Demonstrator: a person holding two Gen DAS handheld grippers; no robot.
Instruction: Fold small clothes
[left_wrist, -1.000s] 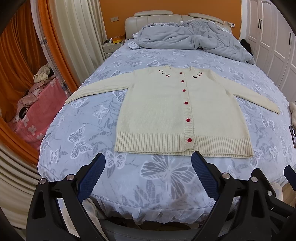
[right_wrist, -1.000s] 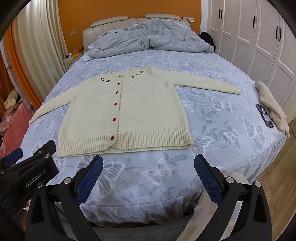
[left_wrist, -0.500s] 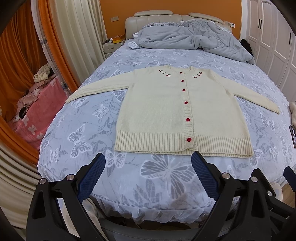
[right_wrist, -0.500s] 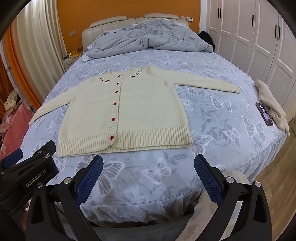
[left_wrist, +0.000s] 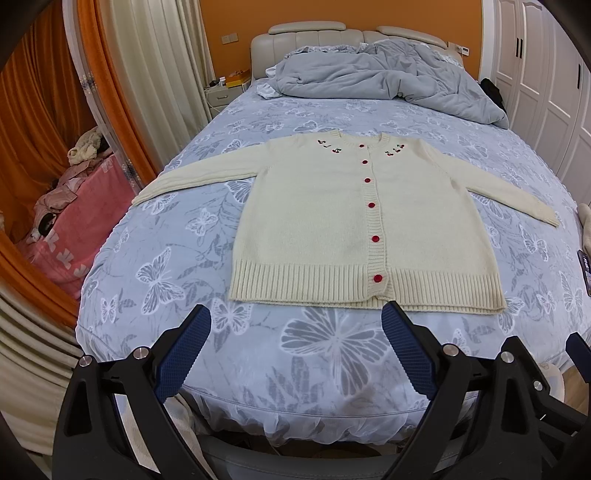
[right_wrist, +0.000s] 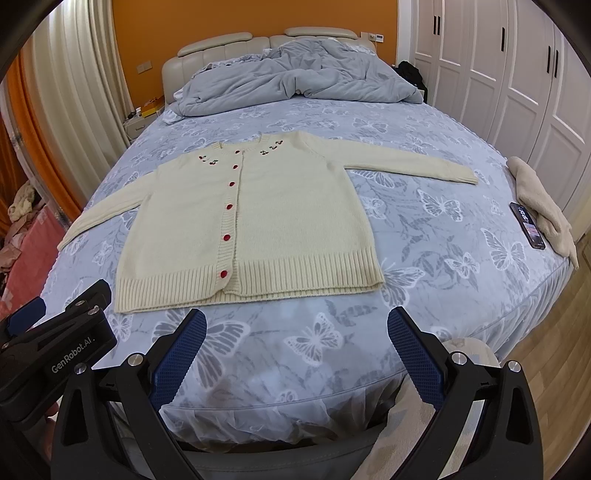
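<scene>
With the cardigan (left_wrist: 364, 225) lying flat and buttoned on the bed (left_wrist: 177, 236), sleeves spread, we held the left gripper (left_wrist: 295, 350) and right gripper (right_wrist: 295, 350) wide open and empty, judging each sleeve cuff the best first pinch.

I'm looking into a home bedroom. A wide bed (left_wrist: 258, 206) with a butterfly-print sheet fills both views, a padded headboard (right_wrist: 221, 42) against an orange wall (right_wrist: 258, 22). A rumpled grey duvet (left_wrist: 380, 74) is heaped at the head. A nightstand (left_wrist: 219, 94) with small items sits beside it, cream curtains (left_wrist: 162, 55) to the left. White panelled wardrobe doors (right_wrist: 517, 81) line the right wall. A phone (right_wrist: 527, 224) lies on the sheet near the bed's edge. Wood flooring (right_wrist: 569, 332) shows below.
</scene>
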